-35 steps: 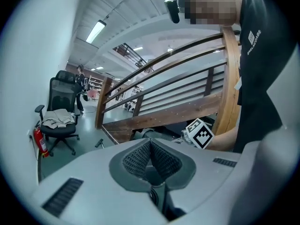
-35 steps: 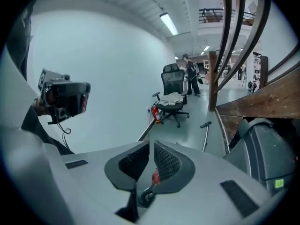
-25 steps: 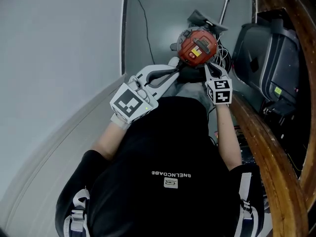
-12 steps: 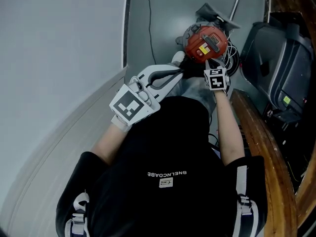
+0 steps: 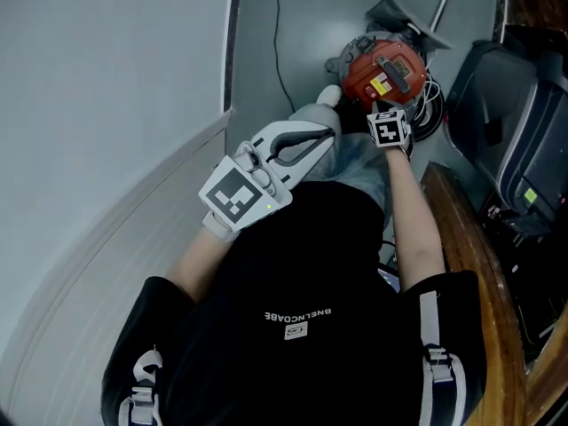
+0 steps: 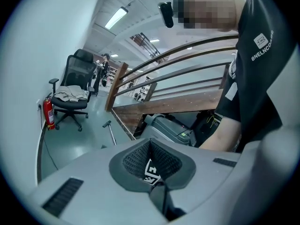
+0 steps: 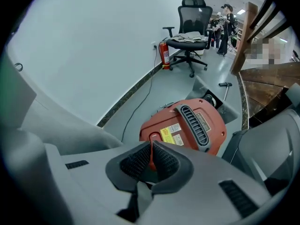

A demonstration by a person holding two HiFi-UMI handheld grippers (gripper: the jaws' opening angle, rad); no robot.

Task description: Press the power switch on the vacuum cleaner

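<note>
A red vacuum cleaner [image 5: 386,71] lies on the grey floor at the top right of the head view, with a yellow label and a black grille on top. In the right gripper view the vacuum cleaner [image 7: 192,123] fills the middle, and its red power switch [image 7: 154,137] sits just past my jaw tips. My right gripper [image 7: 151,150] is shut and its tips sit at the switch; I cannot tell if they touch it. In the head view the right gripper [image 5: 382,106] reaches the vacuum's near edge. My left gripper [image 5: 327,130] is shut, empty, held left of it.
A black cable [image 5: 277,43] runs along the floor by the white wall. A floor nozzle and wand [image 5: 408,14] lie behind the vacuum. A dark machine [image 5: 515,122] and a wooden railing [image 5: 475,264] stand at the right. An office chair [image 7: 190,29] and a fire extinguisher [image 7: 163,54] stand far off.
My right gripper has reached forward and down onto the vacuum's near side. The vacuum sits higher and further right in the head view. The left gripper has barely moved.
</note>
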